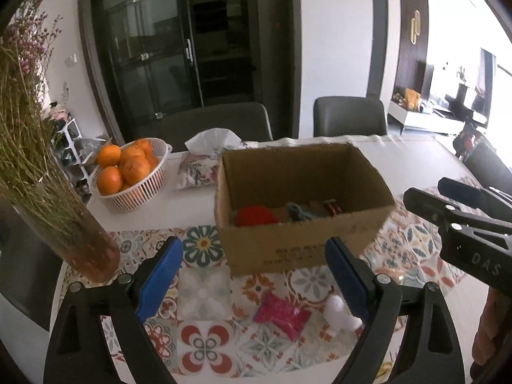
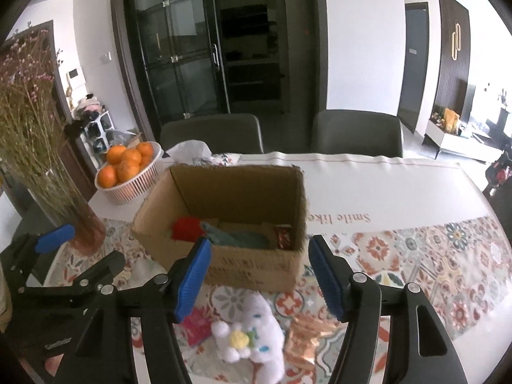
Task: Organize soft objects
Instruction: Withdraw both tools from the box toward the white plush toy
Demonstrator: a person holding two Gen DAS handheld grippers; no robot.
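Vase: a glass vase of dried pink flowers stands at the far left of the table, on the edge of the patterned runner.
Fruit basket: a white basket piled with oranges sits behind the vase, near the table's back edge.
Tissue pack: a floral tissue pack lies between the basket and the box, just beside the box's left wall.
Left gripper: the left gripper hangs over the runner in front of the box, its blue pads spread wide with nothing between them.
Box: an open cardboard box stands in the middle of the table; inside lie a red soft thing, a grey-green cloth and a small dark red packet.
Pink packet: a pink packet lies flat on the runner in front of the box.
White plush toy: a white plush toy with a yellow flower on it lies just right of the pink packet, outside the box.
Copper packet: a shiny copper-coloured packet lies just beside the plush toy on its right.
Right gripper: the right gripper hangs above the plush toy, pads apart and gripping nothing.
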